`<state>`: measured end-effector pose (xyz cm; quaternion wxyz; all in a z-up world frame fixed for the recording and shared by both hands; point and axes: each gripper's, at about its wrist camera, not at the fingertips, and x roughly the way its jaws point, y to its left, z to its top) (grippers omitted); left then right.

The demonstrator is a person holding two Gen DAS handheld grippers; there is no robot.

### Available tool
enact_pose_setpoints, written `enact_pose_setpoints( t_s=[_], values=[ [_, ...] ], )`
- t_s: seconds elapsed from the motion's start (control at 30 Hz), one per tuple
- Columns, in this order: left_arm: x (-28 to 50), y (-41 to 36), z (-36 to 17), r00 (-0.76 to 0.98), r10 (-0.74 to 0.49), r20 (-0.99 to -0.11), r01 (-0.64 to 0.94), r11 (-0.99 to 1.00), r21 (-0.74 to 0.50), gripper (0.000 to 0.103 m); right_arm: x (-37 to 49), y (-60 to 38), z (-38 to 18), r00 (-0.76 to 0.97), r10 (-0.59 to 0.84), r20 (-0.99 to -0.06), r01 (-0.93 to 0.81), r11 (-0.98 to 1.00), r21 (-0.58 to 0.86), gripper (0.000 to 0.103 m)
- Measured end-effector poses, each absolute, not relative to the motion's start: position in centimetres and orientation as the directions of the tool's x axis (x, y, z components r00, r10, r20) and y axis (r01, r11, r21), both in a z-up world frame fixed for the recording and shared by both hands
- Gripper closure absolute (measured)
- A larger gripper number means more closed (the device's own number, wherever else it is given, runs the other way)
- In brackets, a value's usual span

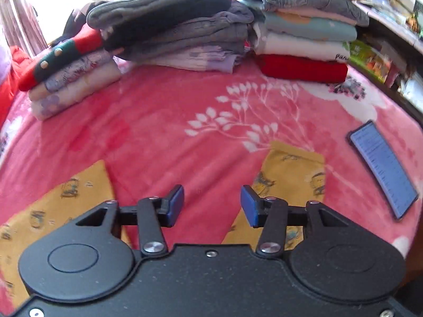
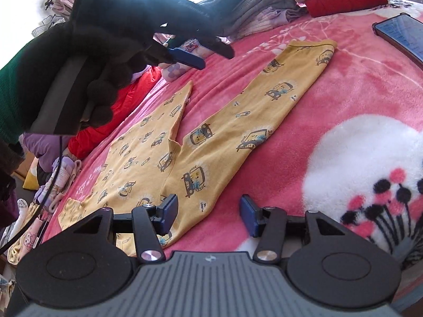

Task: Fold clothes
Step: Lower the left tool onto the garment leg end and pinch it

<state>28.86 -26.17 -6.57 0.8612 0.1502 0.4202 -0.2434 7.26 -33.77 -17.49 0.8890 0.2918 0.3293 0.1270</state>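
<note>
Yellow printed children's trousers [image 2: 201, 137] lie flat on the pink floral blanket [image 2: 330, 84], legs spread in a V. In the left wrist view the two leg ends show as yellow patches [image 1: 288, 177] on either side of my left gripper [image 1: 212, 206], which hovers open above the bare blanket between them. My right gripper [image 2: 208, 215] is open just above the waist end of the trousers, its left pad over the fabric. The left gripper [image 2: 185, 56] also appears in the right wrist view, held by a black-gloved hand [image 2: 111, 60] above the far leg.
Stacks of folded clothes [image 1: 185, 31] line the far edge of the bed. A phone [image 1: 383, 169] with a lit screen lies on the blanket at the right. Loose garments [image 2: 53, 179] pile beside the bed on the left. Shelves [image 1: 391, 39] run along the right.
</note>
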Motion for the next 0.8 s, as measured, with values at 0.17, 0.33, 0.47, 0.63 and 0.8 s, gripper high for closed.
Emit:
enact_pose_setpoints(
  t_s=[0.17, 0.33, 0.47, 0.63, 0.8],
  values=[
    [33.0, -20.8, -5.6, 0.56, -0.249, -0.79, 0.386, 0.922, -0.017, 0.059, 7.3, -33.7, -17.5, 0.751, 0.42, -0.51, -0.034, 0.795, 0.605, 0.048],
    [35.4, -17.6, -6.3, 0.528, -0.199, -0.826, 0.313, 0.949, -0.028, 0.063, 7.4, -33.9, -17.5, 0.746, 0.433, -0.506, -0.034, 0.783, 0.621, 0.047],
    [35.3, -18.6, -7.3, 0.507, -0.208, -0.836, 0.346, 0.938, -0.023, 0.064, 7.6, -33.4, -17.4, 0.745, 0.431, -0.509, -0.045, 0.794, 0.607, 0.041],
    [32.0, -25.7, -8.2, 0.418, -0.344, -0.841, 0.564, 0.824, -0.056, 0.064, 7.6, -32.9, -17.4, 0.745, 0.425, -0.514, -0.056, 0.808, 0.586, 0.038],
    [26.9, -34.6, -9.0, 0.331, -0.424, -0.843, 0.762, 0.648, -0.027, 0.064, 7.5, -32.6, -17.4, 0.747, 0.419, -0.516, -0.073, 0.823, 0.563, 0.038]
  ],
)
